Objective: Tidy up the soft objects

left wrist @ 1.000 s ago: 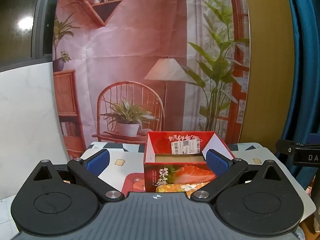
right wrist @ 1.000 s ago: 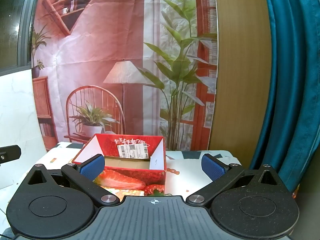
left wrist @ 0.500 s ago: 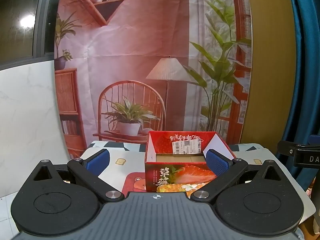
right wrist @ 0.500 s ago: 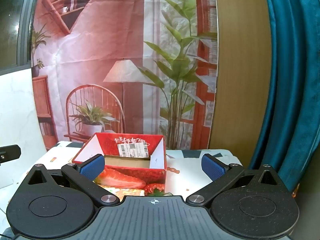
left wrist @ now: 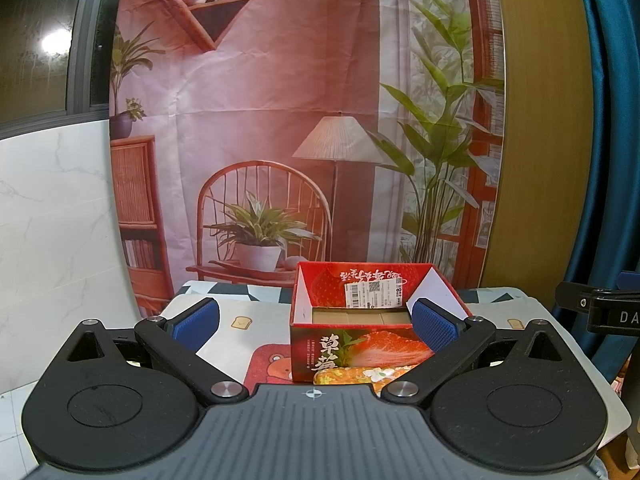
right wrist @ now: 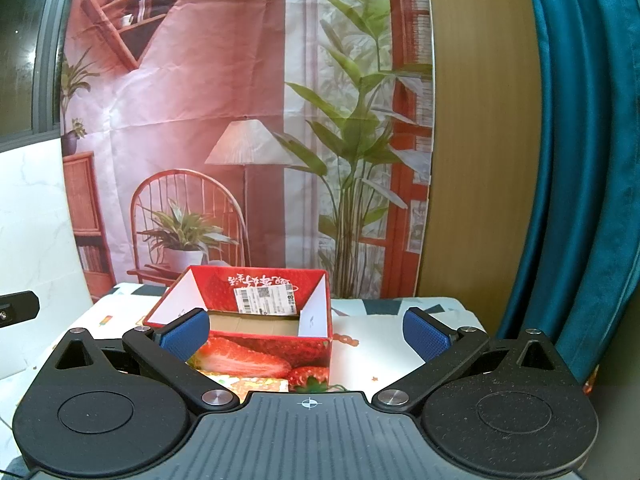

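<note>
Both my grippers, left gripper [left wrist: 316,322] and right gripper [right wrist: 306,330], are spread and empty; strawberry box [left wrist: 362,326] sits open mid-table, floral soft item [left wrist: 360,374] touching its front, so I'd dip low before pinching

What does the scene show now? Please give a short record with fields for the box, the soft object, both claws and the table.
box: red strawberry-printed cardboard box, open top, inside looks empty
soft object: orange floral fabric item, lying in front of the box, partly hidden
left claw: open, holds nothing
right claw: open, holds nothing
table: cartoon-patterned tablecloth
</note>
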